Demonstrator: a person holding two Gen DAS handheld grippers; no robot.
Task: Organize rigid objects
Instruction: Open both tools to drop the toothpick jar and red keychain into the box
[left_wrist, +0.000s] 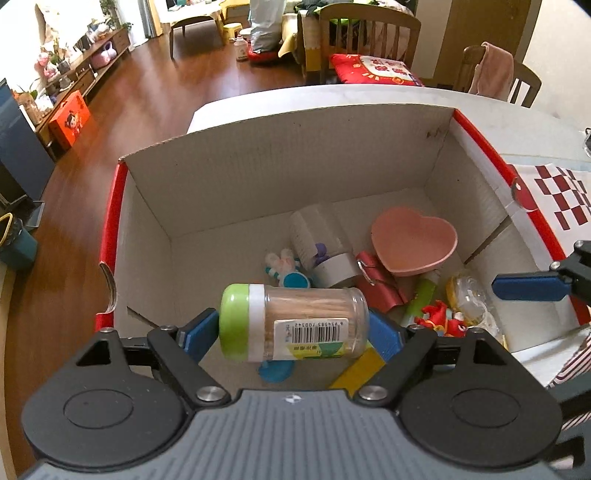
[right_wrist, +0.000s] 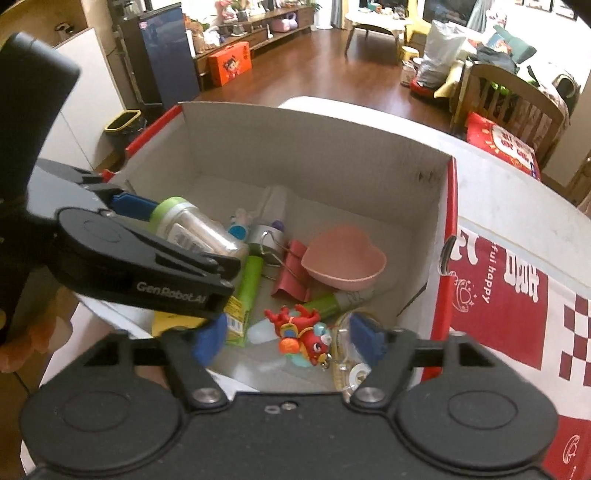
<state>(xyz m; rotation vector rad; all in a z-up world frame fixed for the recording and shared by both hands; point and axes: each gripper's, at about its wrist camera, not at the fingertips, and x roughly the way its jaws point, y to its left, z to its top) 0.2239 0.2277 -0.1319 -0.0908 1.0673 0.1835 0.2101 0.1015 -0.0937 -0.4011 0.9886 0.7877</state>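
Note:
My left gripper is shut on a clear toothpick jar with a green lid. The jar lies sideways between the blue pads, above the near left part of the open cardboard box. The same jar appears at the left of the right wrist view. My right gripper is open low inside the box at its near right. A red dragon toy lies on the box floor between its fingers, with no pad pressing on it. One of its blue fingers shows in the left wrist view.
On the box floor lie a pink heart bowl, a red binder clip, a clear cup with a tape roll, a small bunny figure, a green tube and a clear plastic piece. Chairs stand beyond the white table.

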